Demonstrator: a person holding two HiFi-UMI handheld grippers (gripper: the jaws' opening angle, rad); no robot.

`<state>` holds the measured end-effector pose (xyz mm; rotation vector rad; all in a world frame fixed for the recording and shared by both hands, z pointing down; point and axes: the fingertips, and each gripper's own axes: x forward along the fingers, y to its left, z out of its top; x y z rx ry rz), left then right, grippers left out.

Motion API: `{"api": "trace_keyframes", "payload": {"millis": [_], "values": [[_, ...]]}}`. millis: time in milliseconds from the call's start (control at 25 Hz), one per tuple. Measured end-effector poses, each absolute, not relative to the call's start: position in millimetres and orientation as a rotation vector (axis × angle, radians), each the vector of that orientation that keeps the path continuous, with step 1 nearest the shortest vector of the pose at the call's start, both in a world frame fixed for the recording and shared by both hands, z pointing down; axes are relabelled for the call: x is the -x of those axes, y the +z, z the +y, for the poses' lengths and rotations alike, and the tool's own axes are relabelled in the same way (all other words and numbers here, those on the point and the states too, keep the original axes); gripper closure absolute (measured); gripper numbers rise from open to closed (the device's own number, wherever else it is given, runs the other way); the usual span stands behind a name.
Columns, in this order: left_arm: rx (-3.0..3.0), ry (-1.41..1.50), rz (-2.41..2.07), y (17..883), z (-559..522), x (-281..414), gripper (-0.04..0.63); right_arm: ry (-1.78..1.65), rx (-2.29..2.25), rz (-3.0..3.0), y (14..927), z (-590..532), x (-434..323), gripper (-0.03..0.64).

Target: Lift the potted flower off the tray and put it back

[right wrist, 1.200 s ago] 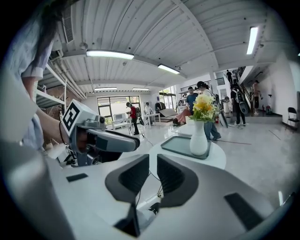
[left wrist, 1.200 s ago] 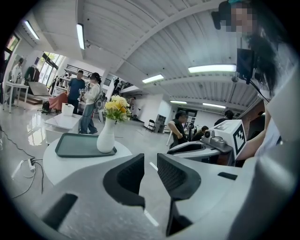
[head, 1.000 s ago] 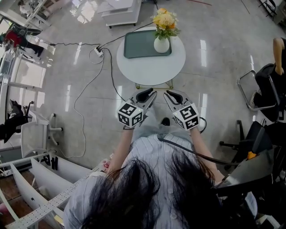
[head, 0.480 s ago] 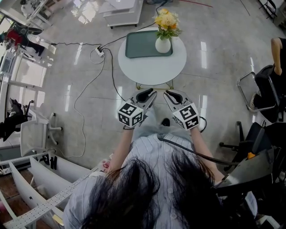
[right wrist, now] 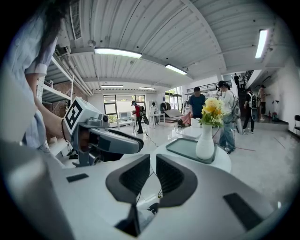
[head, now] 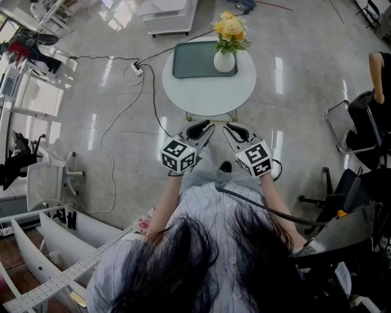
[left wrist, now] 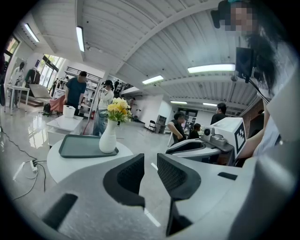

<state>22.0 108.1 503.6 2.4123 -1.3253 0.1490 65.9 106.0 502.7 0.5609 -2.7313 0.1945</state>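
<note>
Tray (head: pixel 192 59): one, rectangular with rounded corners and a raised rim, matte grey-green, lying flat on the far half of the table (head: pixel 208 95), upper centre of the head view. Table: one, round, smooth white top, yellowish frame showing under the near edge.

Potted flower (head: pixel 224 60): one, upright, seated on the tray at its right end, by the near corner. Glossy white vase, bulbous below and narrow at the neck, carrying a bunch of yellow and orange blooms with green leaves.

Left tool (head: pixel 200 128) and right tool (head: pixel 235 129): two, side by side at frame centre, well apart from the table and aimed towards it. Grey moulded bodies, black ribbed pads, one marker cube (head: pixel 178 156) apiece. Left tool closed down to a narrow slit, nothing between the pads. Right tool likewise closed, slit narrower, nothing held. Neither in contact with tray or flower.

Between tools and table: polished pale floor (head: pixel 293 79) carrying strip-light reflections. Left of the table: one white power strip (head: pixel 135 69) on the floor. Above the table: one white furniture unit (head: pixel 166 18). Left edge: one white chair (head: pixel 47 183). Right edge: black chairs (head: pixel 357 122), partly cut off. Several people (left wrist: pixel 75 91) standing beyond the table in both gripper views.
</note>
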Motion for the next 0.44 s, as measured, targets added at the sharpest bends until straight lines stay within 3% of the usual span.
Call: {"api": "trace_keyframes", "payload": {"millis": [440], "values": [[-2.410,0.160,-1.324,506.3,97.7,-22.0,0.497,0.205,-0.562,-2.730,506.0,95.6,-67.1,0.555]]}}
